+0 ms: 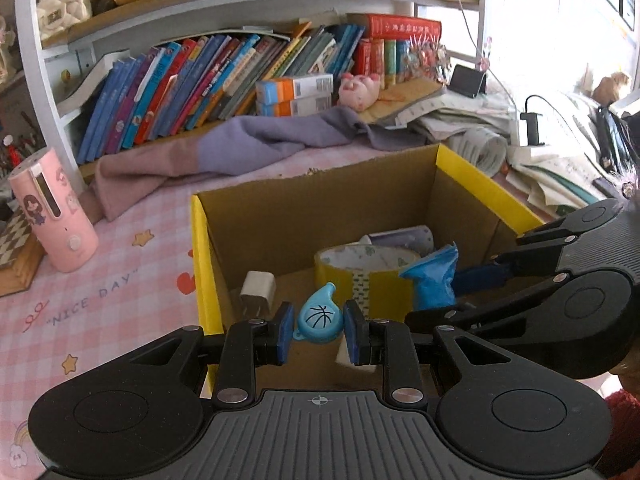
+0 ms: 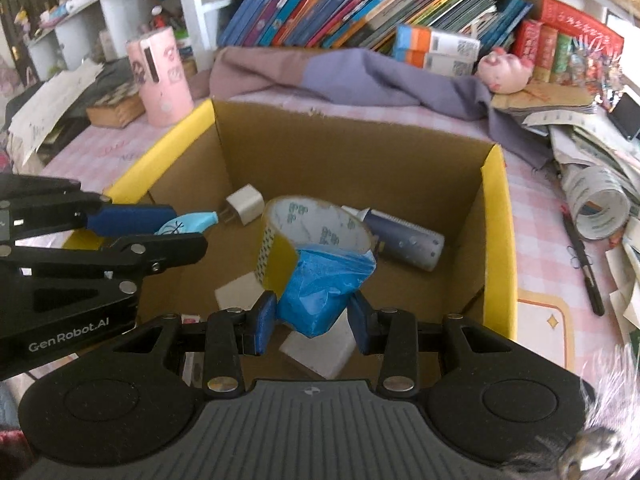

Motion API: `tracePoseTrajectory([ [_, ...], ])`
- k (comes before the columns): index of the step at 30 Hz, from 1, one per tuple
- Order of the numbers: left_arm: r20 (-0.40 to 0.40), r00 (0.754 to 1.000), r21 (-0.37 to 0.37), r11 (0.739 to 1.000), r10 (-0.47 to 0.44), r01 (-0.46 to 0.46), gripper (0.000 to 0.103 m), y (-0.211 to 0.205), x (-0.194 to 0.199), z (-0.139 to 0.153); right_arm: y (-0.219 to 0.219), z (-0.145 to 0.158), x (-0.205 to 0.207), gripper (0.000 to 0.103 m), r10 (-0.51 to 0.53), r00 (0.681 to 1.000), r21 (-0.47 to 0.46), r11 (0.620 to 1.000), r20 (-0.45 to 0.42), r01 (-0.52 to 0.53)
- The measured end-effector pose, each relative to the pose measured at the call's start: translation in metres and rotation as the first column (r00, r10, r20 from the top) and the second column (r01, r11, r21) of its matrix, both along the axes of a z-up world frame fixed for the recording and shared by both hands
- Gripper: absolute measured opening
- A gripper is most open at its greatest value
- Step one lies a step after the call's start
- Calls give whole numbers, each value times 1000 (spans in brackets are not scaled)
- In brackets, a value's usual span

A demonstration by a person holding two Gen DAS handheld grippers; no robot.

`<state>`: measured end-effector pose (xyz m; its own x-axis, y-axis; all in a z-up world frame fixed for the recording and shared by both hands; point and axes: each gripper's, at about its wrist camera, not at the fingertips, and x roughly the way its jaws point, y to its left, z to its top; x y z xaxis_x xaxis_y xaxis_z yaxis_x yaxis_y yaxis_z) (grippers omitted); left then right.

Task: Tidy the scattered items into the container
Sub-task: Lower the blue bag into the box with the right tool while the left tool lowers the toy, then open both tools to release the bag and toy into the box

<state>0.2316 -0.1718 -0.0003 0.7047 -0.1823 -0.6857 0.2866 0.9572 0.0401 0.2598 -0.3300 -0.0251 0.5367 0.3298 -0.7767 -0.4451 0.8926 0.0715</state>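
Cardboard box (image 1: 320, 208) holding tape roll (image 1: 368, 268), left hand-held gripper (image 1: 318, 326) gripping blue whistle (image 1: 319, 316), right hand-held gripper (image 2: 314, 318) gripping blue packet (image 2: 320, 300)

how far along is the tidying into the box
Done: a white charger, yellow tape roll and a bottle already lie in the cardboard box. In hand: the left gripper holds a blue whistle and the right gripper a blue packet, both over the box, unreleased. Left: a pen outside the box.
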Motion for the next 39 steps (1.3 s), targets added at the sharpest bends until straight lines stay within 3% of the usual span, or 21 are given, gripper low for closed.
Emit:
tracePoseTrajectory([
  [13, 2, 1000, 35, 999, 30, -30, 26, -6, 0, -5, 4, -2, 0, 38, 68, 998, -18, 998, -4, -68],
  [17, 5, 998, 39, 997, 68, -68, 31, -4, -3, -4, 4, 0, -1, 41, 61, 998, -20, 998, 6, -61],
  [27, 74, 990, 32, 992, 118, -121, 57, 0, -21, 6, -4, 3, -7, 54, -14, 999, 5, 1000, 38, 14],
  [32, 121, 986, -2, 993, 115, -116, 62, 4, -33, 14, -7, 12, -14, 56, -51, 995, 22, 999, 85, 49],
  [36, 191, 971, 1, 989, 142, -145, 86, 7, -45, 22, -9, 21, -23, 63, -92, 987, 36, 995, 135, 88],
  [39, 213, 966, -26, 989, 149, -147, 91, 15, -55, 26, -8, 28, -32, 69, -121, 979, 60, 992, 165, 112],
])
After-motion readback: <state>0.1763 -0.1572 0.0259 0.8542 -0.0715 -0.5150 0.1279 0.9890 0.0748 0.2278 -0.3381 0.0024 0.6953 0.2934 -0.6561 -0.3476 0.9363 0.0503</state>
